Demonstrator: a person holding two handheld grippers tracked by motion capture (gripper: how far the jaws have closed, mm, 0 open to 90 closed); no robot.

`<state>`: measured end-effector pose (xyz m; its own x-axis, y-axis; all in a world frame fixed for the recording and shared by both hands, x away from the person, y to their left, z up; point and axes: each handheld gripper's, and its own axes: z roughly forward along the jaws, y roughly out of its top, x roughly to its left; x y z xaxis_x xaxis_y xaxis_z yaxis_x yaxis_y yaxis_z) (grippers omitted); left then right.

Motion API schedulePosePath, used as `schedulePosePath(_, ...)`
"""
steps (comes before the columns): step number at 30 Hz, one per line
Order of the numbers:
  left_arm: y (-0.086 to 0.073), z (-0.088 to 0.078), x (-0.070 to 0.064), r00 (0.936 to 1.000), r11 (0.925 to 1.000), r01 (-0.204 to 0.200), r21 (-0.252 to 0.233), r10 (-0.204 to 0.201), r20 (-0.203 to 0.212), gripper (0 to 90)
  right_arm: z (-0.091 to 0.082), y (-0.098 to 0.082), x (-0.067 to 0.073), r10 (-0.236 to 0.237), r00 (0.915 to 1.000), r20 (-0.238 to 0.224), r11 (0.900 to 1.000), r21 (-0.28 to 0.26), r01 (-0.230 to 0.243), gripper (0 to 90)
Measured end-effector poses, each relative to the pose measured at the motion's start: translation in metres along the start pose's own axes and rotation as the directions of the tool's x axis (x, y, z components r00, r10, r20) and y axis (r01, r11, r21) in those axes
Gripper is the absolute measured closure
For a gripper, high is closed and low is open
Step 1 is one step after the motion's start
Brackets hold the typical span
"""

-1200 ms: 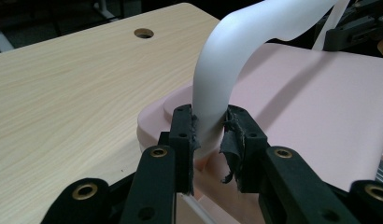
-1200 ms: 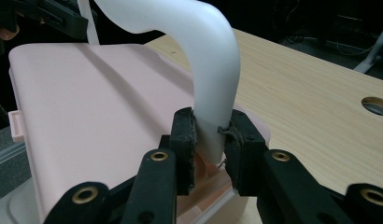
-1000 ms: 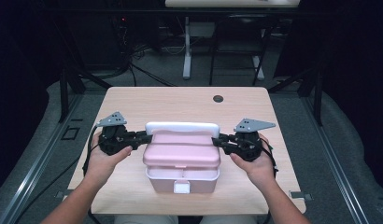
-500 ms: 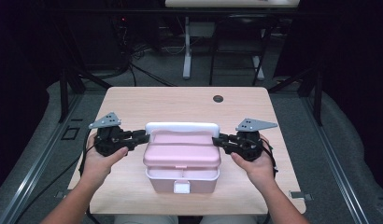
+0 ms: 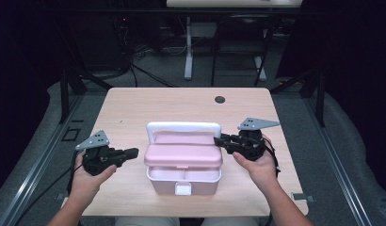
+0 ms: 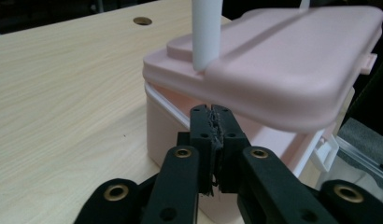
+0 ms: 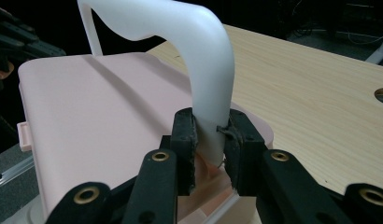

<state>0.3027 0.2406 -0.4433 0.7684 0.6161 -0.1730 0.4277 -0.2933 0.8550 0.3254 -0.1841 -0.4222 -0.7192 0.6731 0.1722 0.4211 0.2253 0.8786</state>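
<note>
lid-lifting step in hand: pink box (image 5: 184,165) at table (image 5: 181,101) centre, 6 o'clock side. right gripper (image 7: 210,128) clamped on white handle (image 7: 199,51); left gripper (image 6: 213,122) at 9 o'clock, jaws just closed, empty. next: steady base, raise lid.

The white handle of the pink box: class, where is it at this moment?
In the high view the white handle stands upright over the pink box at the table's near middle; its right-hand leg is clamped in the right gripper.

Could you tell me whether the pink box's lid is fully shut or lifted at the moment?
Lifted. The lid sits tilted above the pink box, with a gap below its front edge showing the inside.
</note>
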Motion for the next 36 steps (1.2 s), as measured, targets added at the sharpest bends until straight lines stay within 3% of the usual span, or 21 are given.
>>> schedulePosePath(11,-0.005,0.02,-0.014,0.9977,0.999,-0.021,0.039,0.018,0.065,89.6,0.0,0.001,-0.001,0.003,1.0,0.0,1.0,0.001,-0.003,74.2)
schedulePosePath(20,0.001,0.032,-0.025,0.9926,0.9956,-0.049,0.08,0.039,0.115,89.5,0.001,0.0,-0.002,0.006,1.0,0.0,1.0,-0.004,-0.006,74.2)
schedulePosePath(36,0.008,0.039,-0.029,0.9925,0.994,-0.056,0.093,0.046,0.113,89.5,0.001,-0.002,-0.004,0.015,0.9999,0.003,1.0,-0.008,-0.015,71.3)
